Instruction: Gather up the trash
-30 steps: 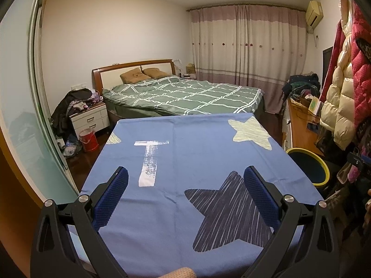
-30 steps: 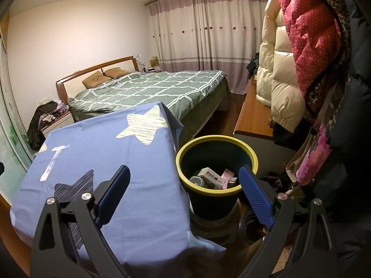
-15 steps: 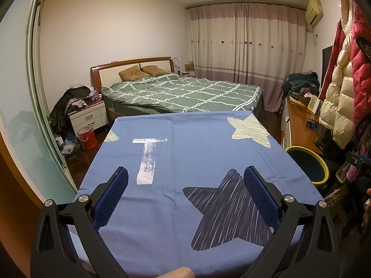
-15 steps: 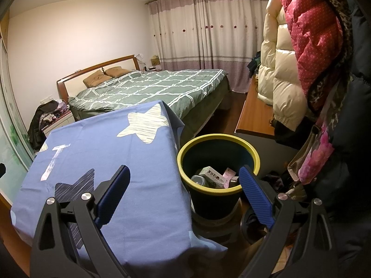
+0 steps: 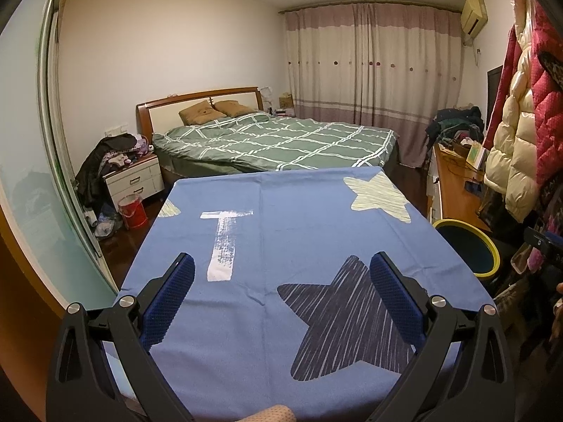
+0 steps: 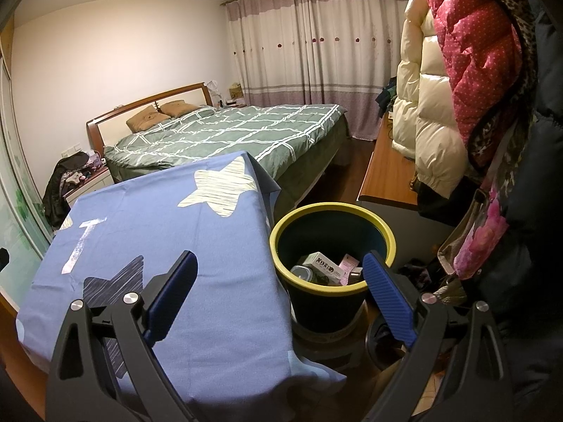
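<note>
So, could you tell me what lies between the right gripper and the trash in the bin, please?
Nothing but air and the bin's yellow rim: the open right gripper hangs above the table edge, and the trash lies uncovered inside, per the right wrist view.

A home bedroom: a double bed point(image 5: 278, 140) with green checked bedding fills the middle, drawn curtains point(image 5: 373, 70) behind, and padded coats point(image 6: 457, 81) hang at right.

Both wrist views face the bed point(image 5: 278, 140) across the blue tablecloth point(image 6: 183, 232)
</note>
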### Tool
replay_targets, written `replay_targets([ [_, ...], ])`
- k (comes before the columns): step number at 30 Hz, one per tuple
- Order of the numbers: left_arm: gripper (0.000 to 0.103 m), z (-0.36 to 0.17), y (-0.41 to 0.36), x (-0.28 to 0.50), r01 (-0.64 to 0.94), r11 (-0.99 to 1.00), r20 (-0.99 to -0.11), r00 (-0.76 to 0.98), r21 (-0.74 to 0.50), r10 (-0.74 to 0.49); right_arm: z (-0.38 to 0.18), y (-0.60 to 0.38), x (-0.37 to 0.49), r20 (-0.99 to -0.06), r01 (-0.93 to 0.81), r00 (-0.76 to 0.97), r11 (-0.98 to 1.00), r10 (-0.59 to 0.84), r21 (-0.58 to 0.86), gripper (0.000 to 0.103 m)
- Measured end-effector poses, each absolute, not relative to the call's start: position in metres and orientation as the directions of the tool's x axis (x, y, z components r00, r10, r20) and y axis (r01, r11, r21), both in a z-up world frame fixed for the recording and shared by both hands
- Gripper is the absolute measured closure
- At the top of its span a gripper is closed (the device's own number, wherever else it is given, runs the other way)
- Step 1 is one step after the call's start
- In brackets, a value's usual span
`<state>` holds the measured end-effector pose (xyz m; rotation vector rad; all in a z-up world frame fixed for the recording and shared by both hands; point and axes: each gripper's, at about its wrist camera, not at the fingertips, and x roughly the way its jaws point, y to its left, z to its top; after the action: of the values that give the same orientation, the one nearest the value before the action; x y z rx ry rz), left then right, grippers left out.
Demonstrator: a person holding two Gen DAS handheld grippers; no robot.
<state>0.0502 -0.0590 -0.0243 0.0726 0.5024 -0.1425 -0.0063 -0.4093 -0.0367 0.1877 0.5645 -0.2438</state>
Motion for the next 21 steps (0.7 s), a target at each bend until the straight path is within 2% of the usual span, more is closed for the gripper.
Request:
replay_targets([
  [21, 0.005, -0.0229, -0.0574, 0.0525, 0.163, 0.986, -0.491, 0.862, 0.032, -0.126, -0.0360, -0.4079, -0.0049, -0.552, 0.276, 0.816, 0.955, -0.173, 0.109, 0.013],
])
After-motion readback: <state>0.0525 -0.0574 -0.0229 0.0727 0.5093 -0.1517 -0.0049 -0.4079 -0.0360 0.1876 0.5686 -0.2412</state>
